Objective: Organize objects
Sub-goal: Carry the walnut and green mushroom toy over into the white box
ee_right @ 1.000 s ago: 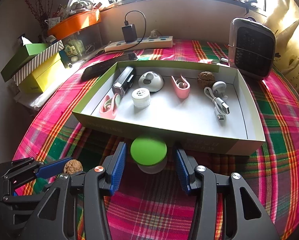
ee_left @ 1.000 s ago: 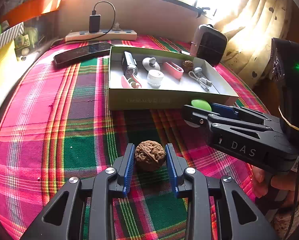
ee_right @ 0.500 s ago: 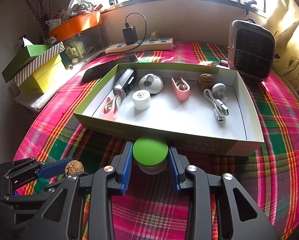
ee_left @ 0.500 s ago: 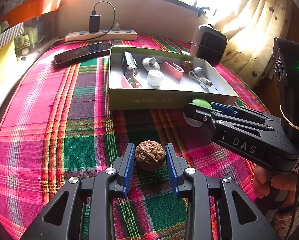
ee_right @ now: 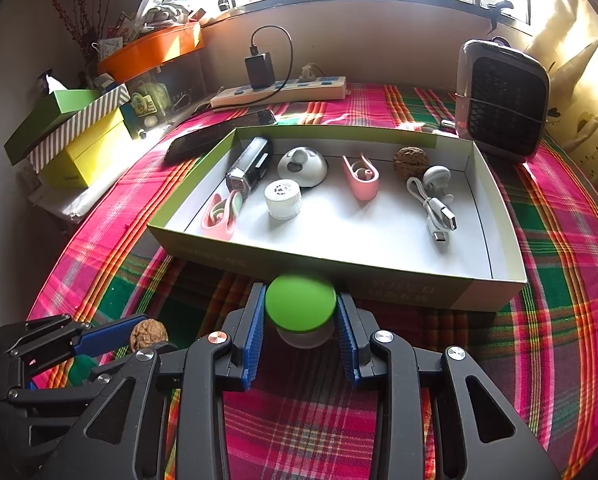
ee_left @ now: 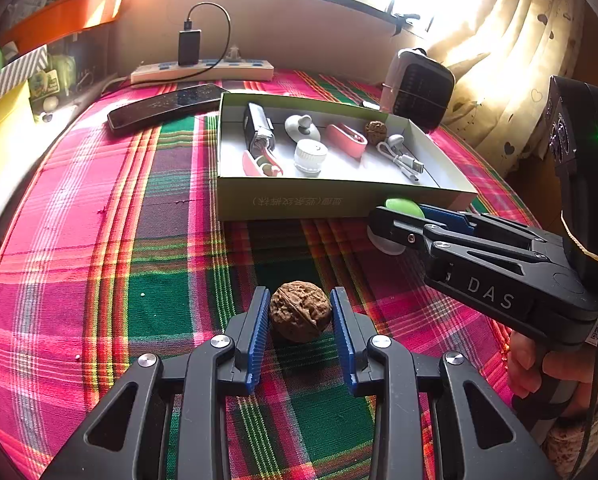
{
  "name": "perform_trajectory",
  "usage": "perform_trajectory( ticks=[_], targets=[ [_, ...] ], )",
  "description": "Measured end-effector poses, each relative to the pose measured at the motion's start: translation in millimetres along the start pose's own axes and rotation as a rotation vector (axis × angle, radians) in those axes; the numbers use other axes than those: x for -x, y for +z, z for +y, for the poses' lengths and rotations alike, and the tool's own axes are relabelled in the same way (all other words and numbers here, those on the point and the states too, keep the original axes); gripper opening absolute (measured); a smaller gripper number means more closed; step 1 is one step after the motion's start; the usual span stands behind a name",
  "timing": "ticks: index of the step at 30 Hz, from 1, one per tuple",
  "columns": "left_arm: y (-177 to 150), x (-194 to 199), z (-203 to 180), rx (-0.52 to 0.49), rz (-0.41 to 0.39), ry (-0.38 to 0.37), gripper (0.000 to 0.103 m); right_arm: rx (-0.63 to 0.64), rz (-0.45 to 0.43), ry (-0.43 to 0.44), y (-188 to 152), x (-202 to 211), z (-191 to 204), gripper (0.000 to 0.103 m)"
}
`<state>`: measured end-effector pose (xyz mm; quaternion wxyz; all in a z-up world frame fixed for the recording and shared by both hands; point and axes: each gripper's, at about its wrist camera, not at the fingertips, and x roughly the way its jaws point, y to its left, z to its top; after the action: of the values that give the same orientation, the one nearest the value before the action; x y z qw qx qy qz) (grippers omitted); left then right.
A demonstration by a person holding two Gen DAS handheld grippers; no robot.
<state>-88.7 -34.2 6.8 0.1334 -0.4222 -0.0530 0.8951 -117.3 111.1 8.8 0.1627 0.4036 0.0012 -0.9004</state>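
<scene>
Blue-padded, both tilted down: left hand-held gripper (ee_left: 300,312) clamps walnut (ee_left: 300,311), right hand-held gripper (ee_right: 301,312) clamps green-topped jar (ee_right: 301,303)

Home (curtains (ee_left: 511,60), plaid tablecloth (ee_left: 99,240))

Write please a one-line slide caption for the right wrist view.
Right gripper closed on a green-lidded white jar before the open cardboard box.

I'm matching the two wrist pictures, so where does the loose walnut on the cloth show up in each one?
Left wrist view: walnut sits low centre, between the left tool pads.
Right wrist view: walnut at lower left, beside the blue pad.
Shared landmark: the green box lies beyond it in both.
</scene>
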Motion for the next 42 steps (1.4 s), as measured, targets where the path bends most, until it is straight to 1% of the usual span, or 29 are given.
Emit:
perform_trajectory(
  ticks=[20,27,38,42],
  targets=[
    [0,1,-2,-0.002,0.001,0.006,0.029,0.001,-0.001,0.012,-5,6,-1,0.035],
    [1,2,-1,0.0,0.004,0.015,0.029,0.004,0.001,0.032,-7,11,-3,0.035],
    [14,14,-5,-0.009,-0.028,0.007,0.029,-0.01,-0.035,0.044,-1,32,-12,0.035],
    [23,18,-8,-0.016,-0.034,-0.011,0.029,-0.015,-0.048,0.051,4,38,-16,0.035]
  ],
)
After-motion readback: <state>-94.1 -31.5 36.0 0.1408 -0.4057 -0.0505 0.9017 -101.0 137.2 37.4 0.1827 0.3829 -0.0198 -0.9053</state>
